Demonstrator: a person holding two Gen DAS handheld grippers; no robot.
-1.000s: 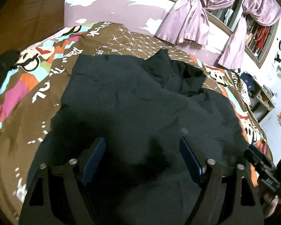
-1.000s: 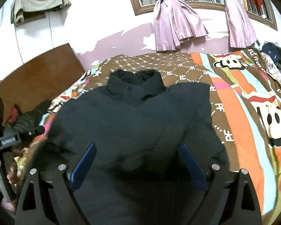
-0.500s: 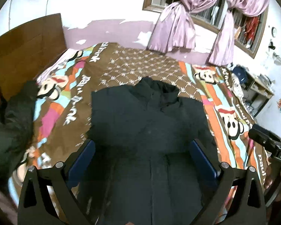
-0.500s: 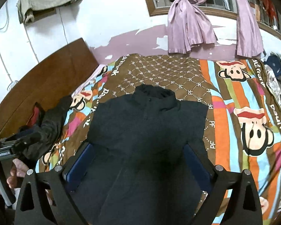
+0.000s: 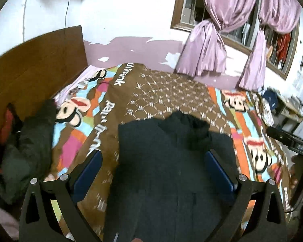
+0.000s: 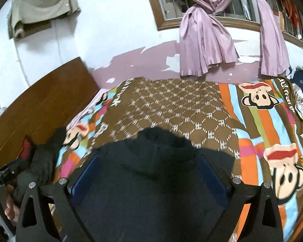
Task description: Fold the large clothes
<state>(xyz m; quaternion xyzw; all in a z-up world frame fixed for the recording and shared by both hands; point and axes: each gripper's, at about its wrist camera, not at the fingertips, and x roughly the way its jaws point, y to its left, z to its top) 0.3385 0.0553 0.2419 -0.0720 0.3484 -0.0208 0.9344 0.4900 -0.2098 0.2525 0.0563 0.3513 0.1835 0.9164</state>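
A large black padded jacket (image 5: pixel 171 161) lies flat on the bed, collar toward the far wall; it also shows in the right wrist view (image 6: pixel 151 181). Its sleeves are folded in over the body. My left gripper (image 5: pixel 153 157) is open and empty, held well above the jacket's lower half. My right gripper (image 6: pixel 149 167) is open and empty, held above the jacket below the collar. Neither touches the cloth.
The bed has a brown, orange and blue cartoon-monkey cover (image 5: pixel 171 92). A heap of dark clothes (image 5: pixel 26 147) lies at the left by the wooden headboard (image 5: pixel 30 60). Purple curtains (image 6: pixel 208 40) hang at the window. A cluttered shelf (image 5: pixel 288 109) stands at the right.
Both grippers have lifted up and back from close over the jacket. More of the bed and wall is in view. Both stay open.
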